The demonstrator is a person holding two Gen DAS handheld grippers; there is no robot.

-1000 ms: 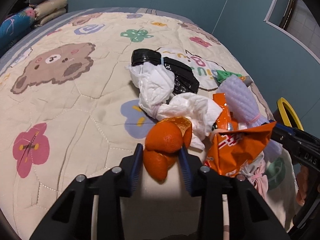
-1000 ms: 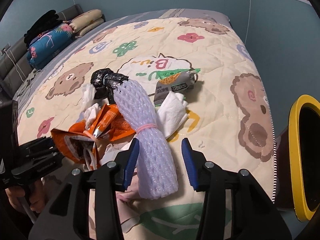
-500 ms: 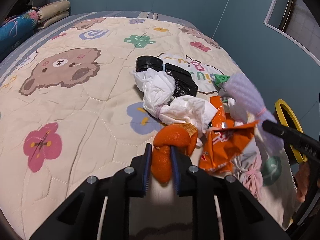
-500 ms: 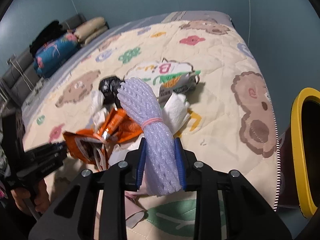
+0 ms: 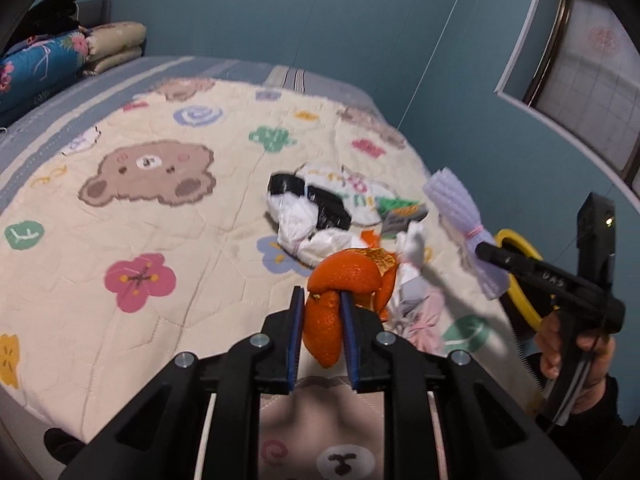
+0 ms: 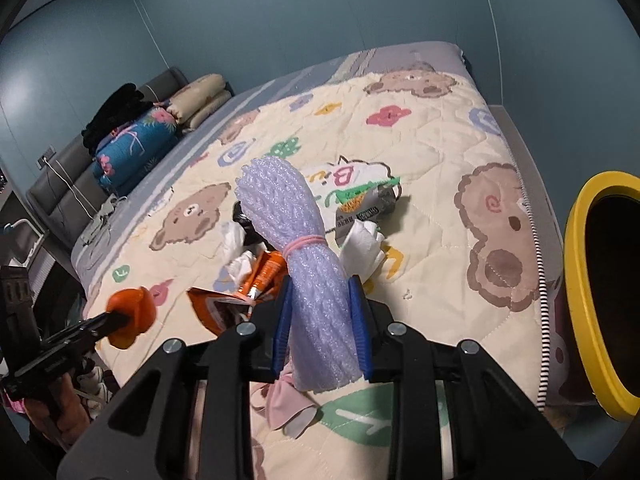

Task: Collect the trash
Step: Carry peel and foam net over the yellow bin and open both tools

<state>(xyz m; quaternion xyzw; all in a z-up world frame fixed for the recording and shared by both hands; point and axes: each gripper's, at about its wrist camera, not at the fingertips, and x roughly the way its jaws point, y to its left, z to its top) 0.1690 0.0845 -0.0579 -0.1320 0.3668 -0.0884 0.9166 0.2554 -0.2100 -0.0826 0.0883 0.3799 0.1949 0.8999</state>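
Black tool (image 5: 322, 340), blue pads (image 5: 295, 344), silver screws (image 5: 259, 340)

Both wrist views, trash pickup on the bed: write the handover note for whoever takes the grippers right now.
Left gripper: just closed on the orange peel, held above the quilt.
Right gripper: just closed on the purple foam net bundle, also held up.
Yellow-rimmed bin stands beside the bed, on the right gripper's side.
Done: two pieces picked.
Left: drop both in the bin, then collect the orange snack wrapper, white tissues, black bag, grey packet and pink scrap.
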